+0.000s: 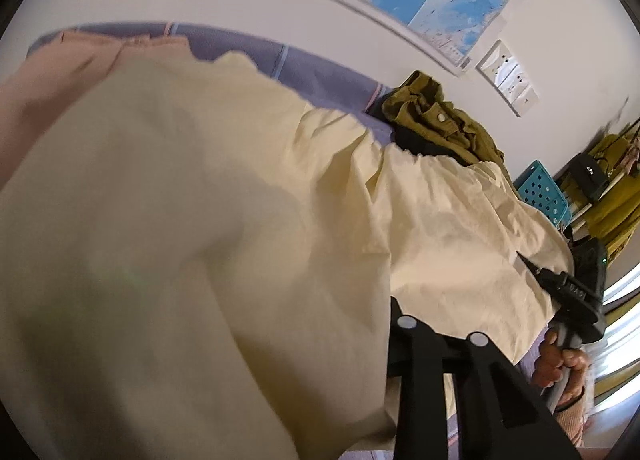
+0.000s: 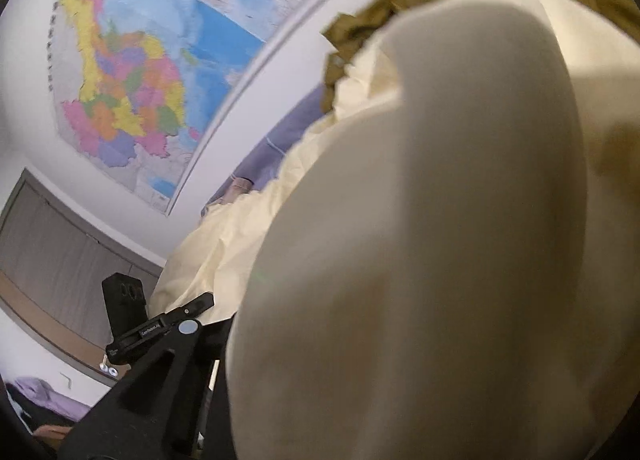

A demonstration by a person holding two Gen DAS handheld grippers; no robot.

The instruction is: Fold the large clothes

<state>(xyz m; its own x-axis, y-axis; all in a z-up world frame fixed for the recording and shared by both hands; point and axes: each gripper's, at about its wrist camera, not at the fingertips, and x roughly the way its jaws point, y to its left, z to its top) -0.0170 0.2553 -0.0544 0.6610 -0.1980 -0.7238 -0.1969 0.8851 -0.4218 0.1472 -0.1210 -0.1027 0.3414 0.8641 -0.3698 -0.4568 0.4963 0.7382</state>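
A: What does the left wrist view give that the right one lacks?
B: One turquoise perforated plastic crate (image 1: 542, 193), a row of white wall sockets (image 1: 510, 79), and a hand (image 1: 560, 370) gripping the right hand-held gripper (image 1: 536, 268) at the edge of the large pale-yellow cotton garment (image 1: 240, 240). That garment lies spread over the lavender-sheeted bed (image 1: 320, 71), beside one crumpled olive-green jacket (image 1: 440, 119) and one pink cloth (image 1: 60, 71).
A: And the right wrist view?
B: One political wall map in many colours (image 2: 120, 91), a grey panelled door (image 2: 60, 260), and the left hand-held gripper (image 2: 200, 306).
A: How are the jaws?
B: Cloth covers both pairs of tips; I cannot tell whether either is clamped on it.
A: Any writing?
B: A small white label on the left tool, too blurred to read
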